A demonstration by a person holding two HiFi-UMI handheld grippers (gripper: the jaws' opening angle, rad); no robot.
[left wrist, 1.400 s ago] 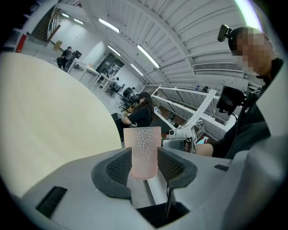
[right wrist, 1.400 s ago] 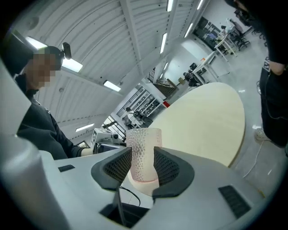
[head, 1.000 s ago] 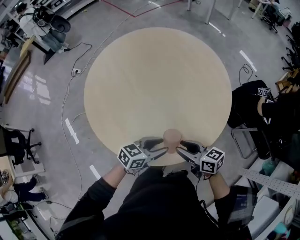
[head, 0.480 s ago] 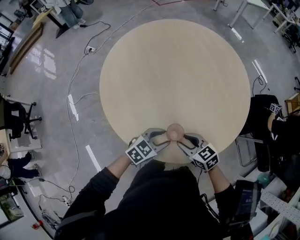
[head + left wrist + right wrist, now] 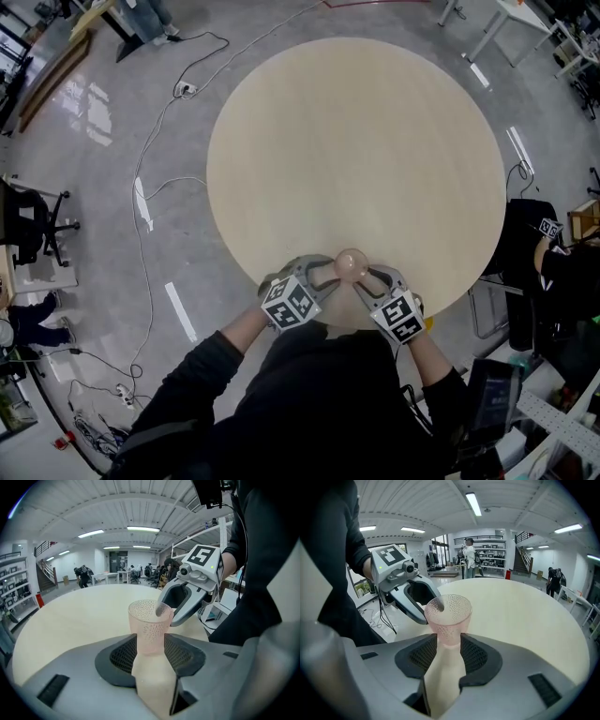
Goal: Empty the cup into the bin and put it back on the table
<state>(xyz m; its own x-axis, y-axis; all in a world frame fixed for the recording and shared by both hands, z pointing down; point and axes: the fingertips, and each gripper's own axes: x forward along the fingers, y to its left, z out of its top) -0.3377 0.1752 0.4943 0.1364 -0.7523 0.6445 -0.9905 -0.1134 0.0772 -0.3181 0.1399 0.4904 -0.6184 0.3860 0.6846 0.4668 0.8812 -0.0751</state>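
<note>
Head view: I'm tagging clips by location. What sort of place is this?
Probably a large open lab or workshop hall: a polished grey floor with loose cables, an office chair at its edge, and, in the right gripper view, storage shelving under strip lights.

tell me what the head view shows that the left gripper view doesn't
Only the head view: the whole round table, the grey floor around it, and the left gripper from above with its marker cube. Only the left gripper view: the ceiling lights and the dotted texture of the pink cup, which sits between the left jaws. Both: that cup, the tabletop, and the right gripper at the cup's rim.
</note>
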